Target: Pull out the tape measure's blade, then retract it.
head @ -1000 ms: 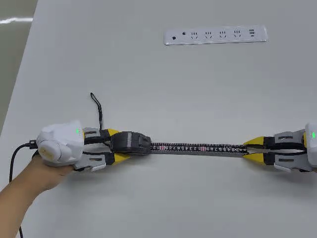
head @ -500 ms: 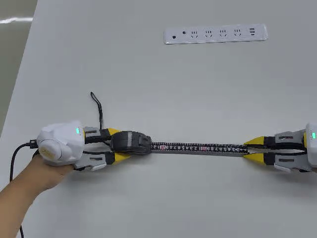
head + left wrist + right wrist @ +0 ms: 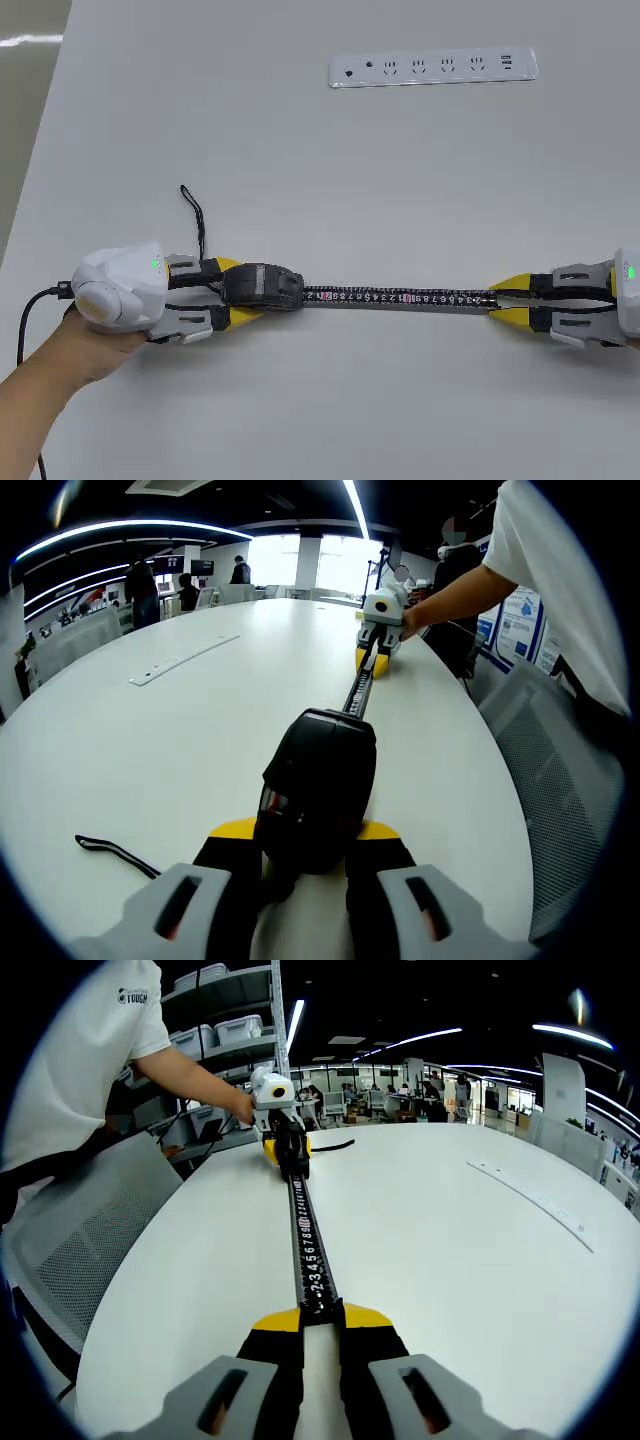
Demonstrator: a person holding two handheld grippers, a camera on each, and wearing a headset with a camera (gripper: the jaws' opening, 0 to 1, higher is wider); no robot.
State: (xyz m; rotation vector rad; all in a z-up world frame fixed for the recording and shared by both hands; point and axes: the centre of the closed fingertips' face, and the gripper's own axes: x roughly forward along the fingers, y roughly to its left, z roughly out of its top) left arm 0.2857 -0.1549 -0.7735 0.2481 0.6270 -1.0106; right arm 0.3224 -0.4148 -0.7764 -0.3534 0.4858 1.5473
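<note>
A dark grey tape measure case rests on the white table, held between the yellow-tipped fingers of my left gripper, which is shut on it. The case looms close in the left gripper view. Its blade, printed with numbers, is drawn out flat to the right. My right gripper is shut on the blade's end. In the right gripper view the blade runs away from my right gripper to the far case.
A white power strip lies at the far side of the table. The case's black wrist strap trails behind the left gripper. A black cable hangs off the table's near left edge by a hand.
The right gripper has edged a little right, drawing the blade slightly further out. The left gripper and case have stayed put apart from a small camera shift.
</note>
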